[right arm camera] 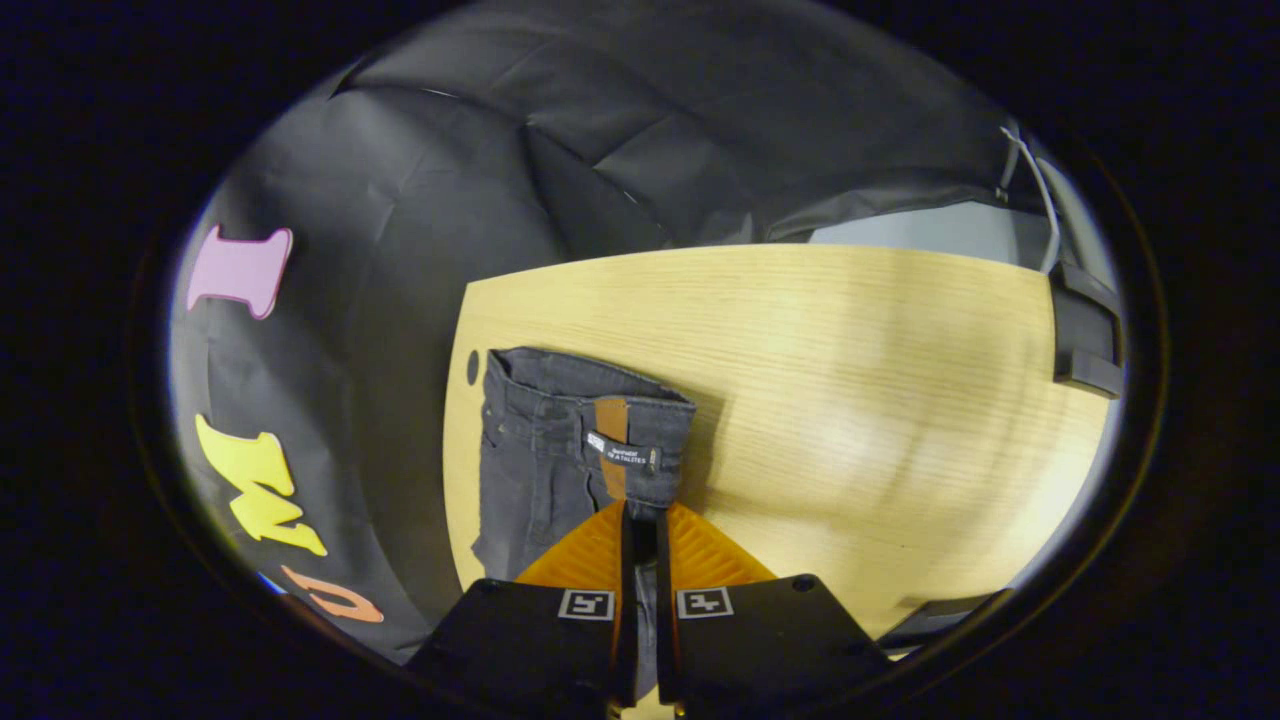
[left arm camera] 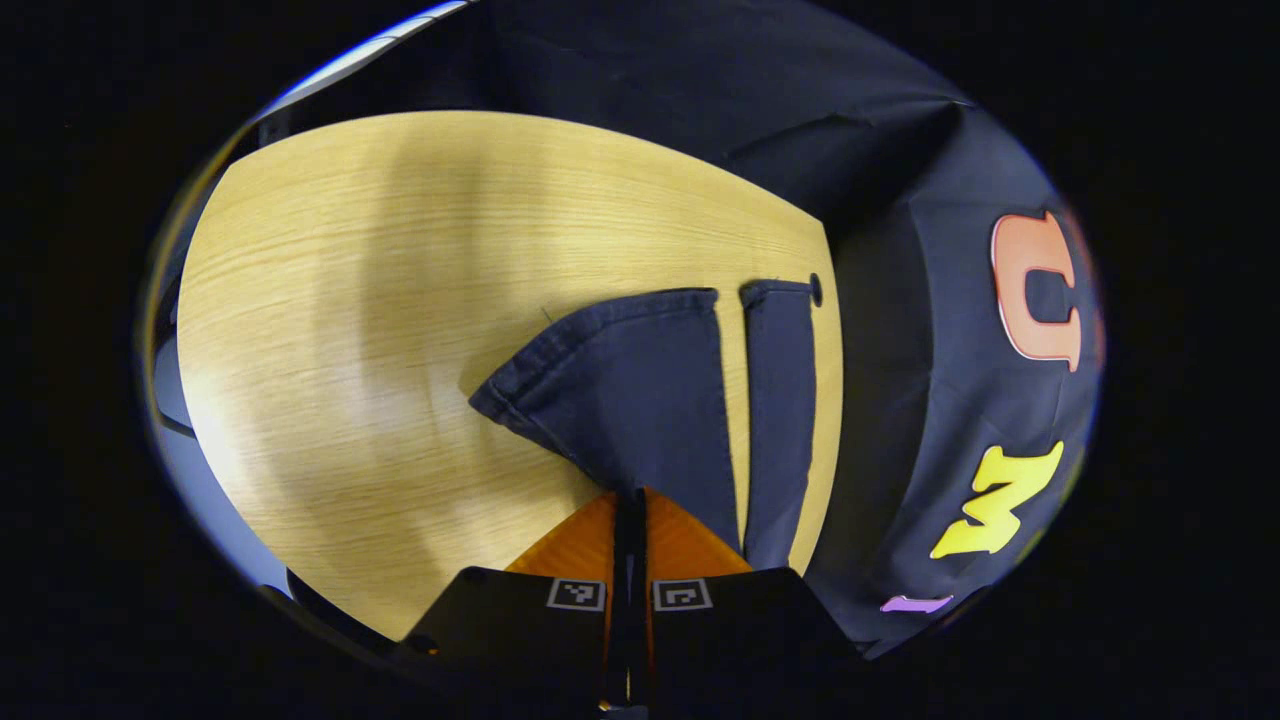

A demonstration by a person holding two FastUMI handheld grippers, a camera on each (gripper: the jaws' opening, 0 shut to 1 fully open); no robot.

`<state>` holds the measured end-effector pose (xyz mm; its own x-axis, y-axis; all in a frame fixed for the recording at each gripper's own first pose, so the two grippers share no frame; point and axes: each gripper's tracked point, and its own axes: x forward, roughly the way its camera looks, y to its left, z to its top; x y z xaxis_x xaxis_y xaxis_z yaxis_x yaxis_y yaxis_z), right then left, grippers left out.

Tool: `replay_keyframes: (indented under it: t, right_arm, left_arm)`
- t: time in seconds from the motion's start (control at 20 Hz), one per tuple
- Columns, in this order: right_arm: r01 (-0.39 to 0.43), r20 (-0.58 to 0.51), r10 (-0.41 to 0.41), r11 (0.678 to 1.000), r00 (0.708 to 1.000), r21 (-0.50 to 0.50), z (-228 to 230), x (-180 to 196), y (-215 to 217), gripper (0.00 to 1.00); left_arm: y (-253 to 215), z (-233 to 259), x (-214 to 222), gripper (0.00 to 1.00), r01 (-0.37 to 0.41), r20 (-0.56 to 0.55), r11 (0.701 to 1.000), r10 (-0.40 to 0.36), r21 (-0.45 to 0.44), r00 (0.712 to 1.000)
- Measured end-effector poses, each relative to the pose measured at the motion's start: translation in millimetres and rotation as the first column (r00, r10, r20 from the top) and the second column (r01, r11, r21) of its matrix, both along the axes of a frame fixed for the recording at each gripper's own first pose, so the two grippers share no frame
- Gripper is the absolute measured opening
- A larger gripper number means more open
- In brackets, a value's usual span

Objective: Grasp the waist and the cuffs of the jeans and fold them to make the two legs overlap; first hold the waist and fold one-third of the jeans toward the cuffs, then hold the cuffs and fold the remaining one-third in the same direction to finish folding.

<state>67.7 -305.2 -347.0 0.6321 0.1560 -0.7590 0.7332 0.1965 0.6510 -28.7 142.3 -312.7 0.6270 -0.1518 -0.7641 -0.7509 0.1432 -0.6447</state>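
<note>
Dark jeans [left arm camera: 640, 400] are being held up off the wooden table. In the left gripper view, the nearer leg's cuff [left arm camera: 590, 340] is being lifted, its hem fanned open, while the second leg [left arm camera: 778, 420] is lying flat alongside. In the right gripper view, the waist [right arm camera: 590, 420] is being raised, inner label showing.

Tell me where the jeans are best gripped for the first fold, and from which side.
Probably at the hems. The left gripper pinches a cuff of the jeans, coming along the leg; the right gripper pinches the waistband edge. Both edges are thick, stitched and lifted.
</note>
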Motion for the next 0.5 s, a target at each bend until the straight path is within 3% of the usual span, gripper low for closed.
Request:
replay_keyframes:
  t: [0.2, 0.25, 0.5]
  right_arm:
    - [-0.027, 0.056, 0.027, 1.0, 0.998, -0.004, 32.8, 19.2, 1.9, 0.05]
    - [-0.035, 0.07, 0.036, 0.999, 0.997, -0.004, 41.7, 26.8, 2.4, 0.08]
    - [-0.114, 0.13, 0.118, 0.993, 0.984, -0.037, 91.2, 84.7, 11.5, 0.08]
  left_arm:
    - [2.8, 38.0, 28.0, 0.04, 0.03, 0.071, 0.999, -0.031, 0.023, 0.997]
    - [4.0, 47.1, 36.4, 0.04, 0.044, 0.083, 0.999, -0.046, 0.027, 0.995]
    - [12.0, 70.1, 93.7, 0.04, 0.163, 0.087, 0.985, -0.168, 0.056, 0.982]
